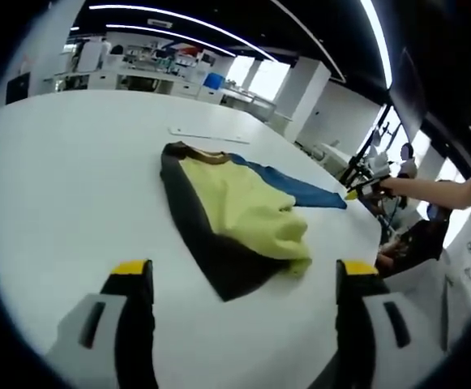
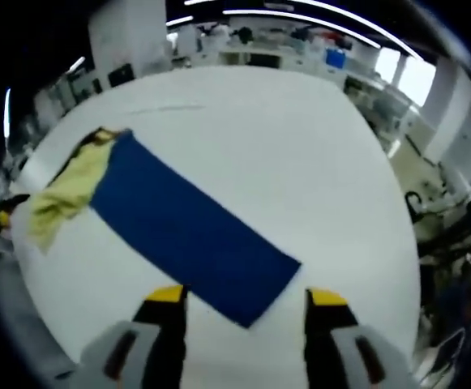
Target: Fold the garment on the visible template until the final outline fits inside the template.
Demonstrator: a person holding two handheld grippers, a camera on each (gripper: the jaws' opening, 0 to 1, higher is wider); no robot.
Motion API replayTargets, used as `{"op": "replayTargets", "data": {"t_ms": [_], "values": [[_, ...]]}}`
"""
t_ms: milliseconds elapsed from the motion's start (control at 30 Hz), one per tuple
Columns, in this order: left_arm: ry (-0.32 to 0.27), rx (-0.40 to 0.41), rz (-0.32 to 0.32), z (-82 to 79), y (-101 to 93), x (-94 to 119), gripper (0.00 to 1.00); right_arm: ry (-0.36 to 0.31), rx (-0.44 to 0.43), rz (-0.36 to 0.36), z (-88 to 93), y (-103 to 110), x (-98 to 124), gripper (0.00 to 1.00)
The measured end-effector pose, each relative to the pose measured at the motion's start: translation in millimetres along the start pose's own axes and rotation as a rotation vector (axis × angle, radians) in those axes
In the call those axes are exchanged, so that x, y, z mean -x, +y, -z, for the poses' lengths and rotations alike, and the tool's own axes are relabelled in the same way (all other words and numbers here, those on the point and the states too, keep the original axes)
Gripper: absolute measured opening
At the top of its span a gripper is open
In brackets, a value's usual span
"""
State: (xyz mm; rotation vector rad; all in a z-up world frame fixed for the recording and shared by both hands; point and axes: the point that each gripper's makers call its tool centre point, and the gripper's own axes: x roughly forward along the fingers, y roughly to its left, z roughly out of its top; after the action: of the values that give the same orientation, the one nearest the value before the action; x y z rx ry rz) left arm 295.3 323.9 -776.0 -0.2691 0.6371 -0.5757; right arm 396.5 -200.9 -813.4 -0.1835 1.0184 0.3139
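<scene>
Two hand-held grippers hover above a white worktop (image 1: 49,186), both with jaws apart and nothing between them. The garment (image 1: 235,211) lies flat on that worktop: a yellow body with a dark sleeve or side panel along its near edge and a brown collar at about 11 o'clock in the left gripper view. In the same view a blue rectangle (image 1: 300,188), presumably the template, juts out from under it toward 3 o'clock. The left hand-held gripper (image 1: 243,279) sits just short of the garment's dark corner, which points down between its yellow-tipped jaws at 6 o'clock. In the right gripper view the blue rectangle (image 2: 190,231) runs diagonally from 10 o'clock to the centre, with the bunched yellow cloth (image 2: 65,190) at its 9 o'clock end; the right hand-held gripper (image 2: 239,296) hangs just over the rectangle's near corner. The cloth looks light, soft and limp, likely to sag and wrinkle when lifted, so a pinch at a hem corner or the sleeve end would probably give the cleanest fold.
</scene>
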Motion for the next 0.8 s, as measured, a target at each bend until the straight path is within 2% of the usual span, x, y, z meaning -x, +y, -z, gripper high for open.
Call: {"op": "replayTargets", "data": {"t_ms": [100,200,267,367,433,600,700,800], "values": [[0.008,0.001,0.005,5.1,0.4,-3,0.9,-0.013,0.01,-0.012,-1.0,9,1,0.61],[0.025,-0.002,0.003,12.1,1.7,-6,0.9,-0.019,0.025,-0.022,-2.1,22,4,0.6],[0.063,-0.006,-0.021,21.6,7.2,-7,0.86,-0.029,0.032,-0.03,-3.5,28,5,0.6],[0.048,0.024,-0.014,25.4,8.2,-10,0.83,-0.04,0.04,-0.042,-6.0,43,7,0.58],[0.048,0.039,-0.016,26.8,6.7,-12,0.8,-0.041,0.059,-0.044,-5.5,43,8,0.57],[0.05,0.075,-0.016,33.3,8.0,-19,0.71,-0.041,0.073,-0.053,-3.3,58,12,0.55],[0.061,0.08,-0.018,36.5,9.7,-23,0.62,-0.056,0.075,-0.069,-5.7,64,15,0.53],[0.086,0.045,-0.026,41.0,7.7,-30,0.6,-0.078,0.088,-0.087,-9.1,73,21,0.53]]}}
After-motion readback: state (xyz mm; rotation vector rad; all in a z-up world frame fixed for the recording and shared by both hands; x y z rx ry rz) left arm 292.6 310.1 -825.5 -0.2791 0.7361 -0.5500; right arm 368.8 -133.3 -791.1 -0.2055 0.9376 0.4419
